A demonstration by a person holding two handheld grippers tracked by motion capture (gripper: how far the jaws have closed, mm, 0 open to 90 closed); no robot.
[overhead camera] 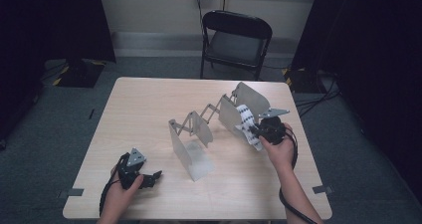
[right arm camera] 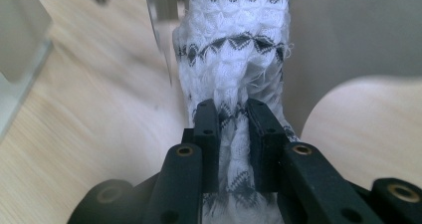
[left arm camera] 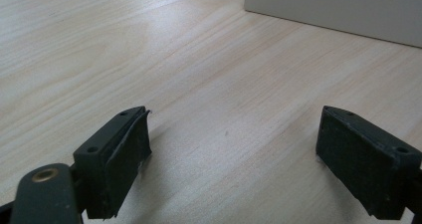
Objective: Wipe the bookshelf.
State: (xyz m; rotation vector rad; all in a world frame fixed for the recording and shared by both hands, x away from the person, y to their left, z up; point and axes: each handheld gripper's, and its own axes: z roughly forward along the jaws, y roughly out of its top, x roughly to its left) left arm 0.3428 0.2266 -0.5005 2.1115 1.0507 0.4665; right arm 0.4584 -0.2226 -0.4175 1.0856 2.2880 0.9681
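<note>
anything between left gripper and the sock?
Yes: the metal folding rack stands between the left gripper and the sock, clear in the high view.

A white knitted cloth [right arm camera: 234, 59] banded with black zigzag rows is being shown pinched between the matt black jaws of the right gripper [right arm camera: 234, 117]. Brass-coloured rivets are being seen on the black arms below those jaws. Behind the cloth, pale grey translucent plastic panels of a folding rack [overhead camera: 191, 149] are being displayed. Under the black left gripper [left arm camera: 234, 154], a light wooden tabletop [left arm camera: 199, 59] with fine pale streaked grain is being shown.
</note>
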